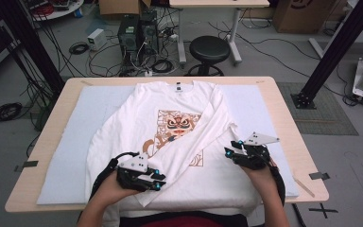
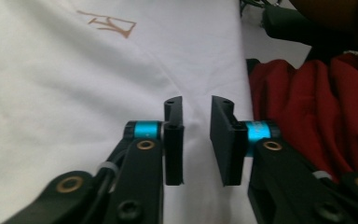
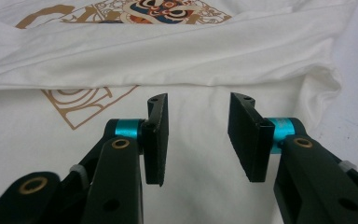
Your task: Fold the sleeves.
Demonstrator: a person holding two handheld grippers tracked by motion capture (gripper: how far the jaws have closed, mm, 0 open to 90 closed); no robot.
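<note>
Black left tongs (image 1: 157, 181) and right tongs (image 1: 230, 152) carry cyan barrels, brass rivets, grey 3-cornered plates.

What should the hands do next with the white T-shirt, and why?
Probably ease the left hand-held gripper down and close it on the T-shirt at its bottom hem. The long sleeve is already folded across the lion print, and both the left and the right hand-held gripper are open over the lower edge, gripping nothing.
</note>
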